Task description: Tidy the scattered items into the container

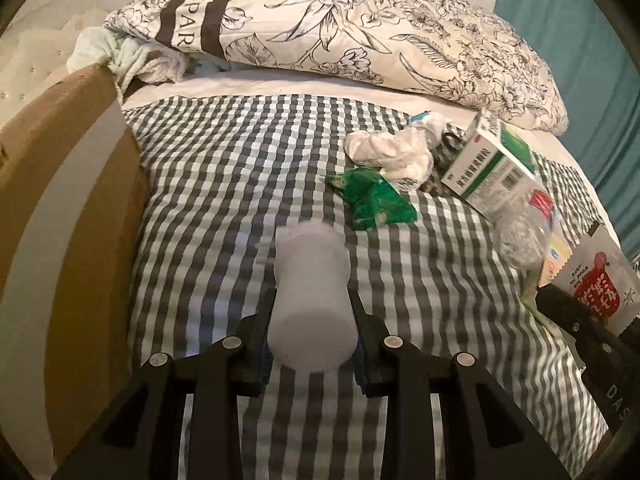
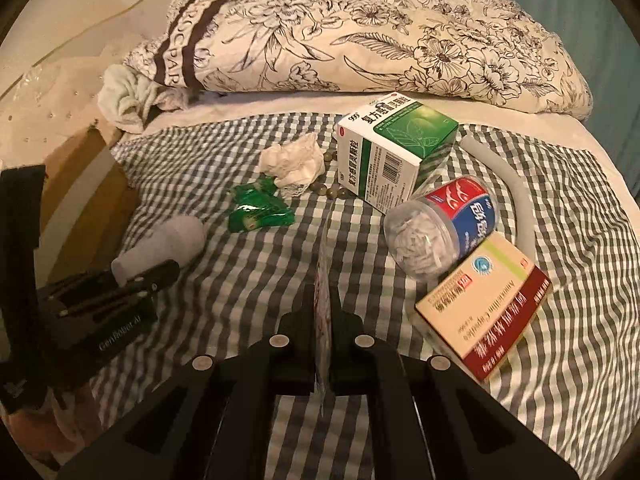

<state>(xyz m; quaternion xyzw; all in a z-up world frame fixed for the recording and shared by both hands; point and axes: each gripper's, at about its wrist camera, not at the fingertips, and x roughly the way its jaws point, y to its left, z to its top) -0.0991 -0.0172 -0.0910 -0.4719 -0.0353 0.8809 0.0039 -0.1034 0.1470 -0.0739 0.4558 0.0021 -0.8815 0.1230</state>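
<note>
My left gripper (image 1: 312,312) is shut on a white plastic bottle (image 1: 310,292), held lying forward above the checked bedspread; it also shows in the right wrist view (image 2: 168,246). A brown cardboard box (image 1: 60,216) stands to its left. My right gripper (image 2: 326,320) is shut on a thin flat packet (image 2: 325,280), seen edge-on; in the left wrist view the packet (image 1: 596,288) shows red print. Scattered ahead lie a green wrapper (image 2: 258,210), crumpled tissue (image 2: 294,162), a green-white medicine box (image 2: 394,152), a clear jar (image 2: 440,228) and a cream-red box (image 2: 486,304).
A floral duvet (image 2: 360,36) is heaped at the back of the bed. A pale towel (image 2: 128,96) lies by the box's far corner. A grey hose (image 2: 520,200) curves on the right. A string of beads (image 2: 332,190) lies beside the green-white box.
</note>
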